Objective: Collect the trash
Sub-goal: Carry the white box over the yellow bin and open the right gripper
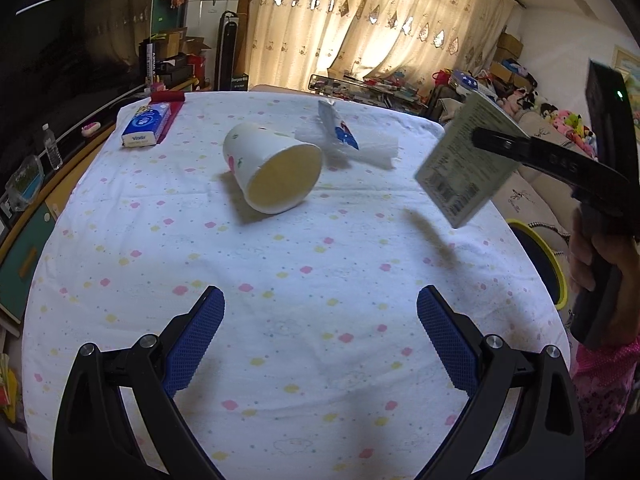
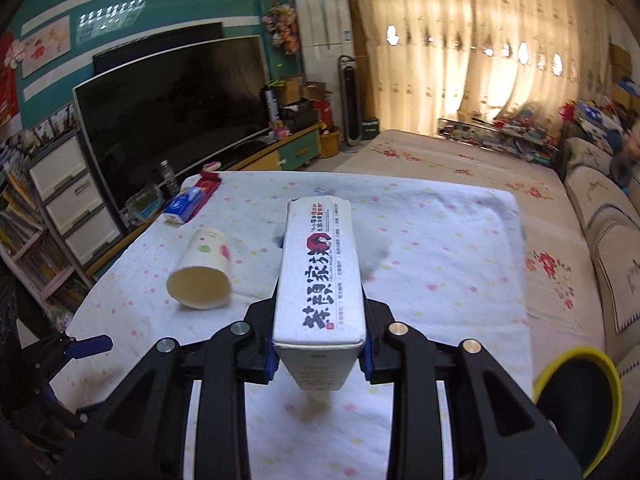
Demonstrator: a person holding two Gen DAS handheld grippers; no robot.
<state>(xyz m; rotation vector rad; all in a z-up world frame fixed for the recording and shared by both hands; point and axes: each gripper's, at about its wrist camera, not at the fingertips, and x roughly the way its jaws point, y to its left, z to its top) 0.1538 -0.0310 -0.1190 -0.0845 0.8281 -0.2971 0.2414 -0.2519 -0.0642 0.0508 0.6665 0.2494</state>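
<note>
My right gripper (image 2: 319, 354) is shut on a white printed carton box (image 2: 320, 276) and holds it above the table; it shows in the left wrist view (image 1: 466, 164) at the right, off the cloth. A paper cup (image 1: 274, 172) lies on its side mid-table, also in the right wrist view (image 2: 202, 276). A crumpled plastic wrapper (image 1: 344, 136) lies behind the cup. My left gripper (image 1: 320, 320) is open and empty, low over the near part of the table, short of the cup.
The table wears a white dotted cloth (image 1: 280, 280). A blue tissue pack (image 1: 144, 126) lies at the far left corner. A bin with a yellow rim (image 2: 580, 396) stands beside the table's right edge. A TV and cabinet stand left, a sofa right.
</note>
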